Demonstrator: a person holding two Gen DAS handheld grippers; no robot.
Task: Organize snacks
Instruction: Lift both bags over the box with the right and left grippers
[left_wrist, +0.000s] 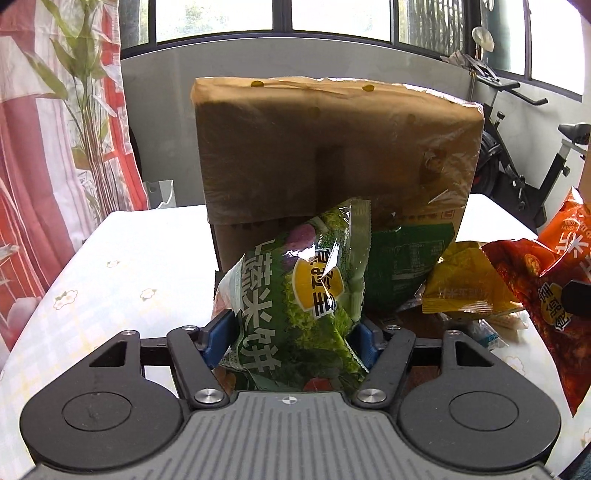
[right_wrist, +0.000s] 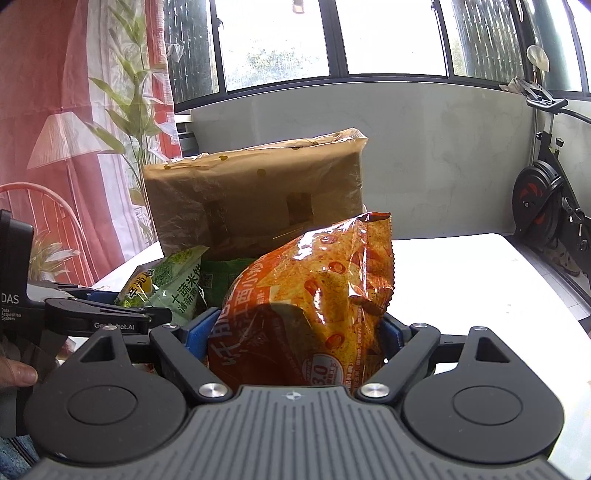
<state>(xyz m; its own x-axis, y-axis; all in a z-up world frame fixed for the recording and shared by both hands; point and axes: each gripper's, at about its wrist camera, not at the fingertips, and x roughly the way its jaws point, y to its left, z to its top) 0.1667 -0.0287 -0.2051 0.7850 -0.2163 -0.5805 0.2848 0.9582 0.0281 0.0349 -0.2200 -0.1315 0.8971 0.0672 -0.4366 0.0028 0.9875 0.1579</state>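
Two packets in hand at once, both near the front of the white table (right_wrist: 461, 266), just short of the brown cardboard box (left_wrist: 332, 147) standing upright at the middle.

Left gripper (left_wrist: 291, 332): blue pads clamped on the lower part of the green rice-cracker packet (left_wrist: 306, 280), top seam tilted toward the box. Right gripper (right_wrist: 295, 332): jaws wide but filled by the puffy orange snack packet (right_wrist: 317, 295), apparently pinched on its lower half, though the contact of the far pad hides behind the bag.

For a clean step:
- Squeeze only enough to stop slipping; air-filled bags crush and pop easily.
- Lift before travelling, so neither packet drags over the dark green packet (left_wrist: 406, 258) and yellow packet (left_wrist: 465, 280) lying at the foot of the box.
- Keep the two grippers apart; in the right wrist view the left one sits just to the left of the orange packet, close enough to snag.
- Place one packet at a time, orange on the right, green on the left.
- Release only once a packet rests on a surface.

Box opening not visible from here.
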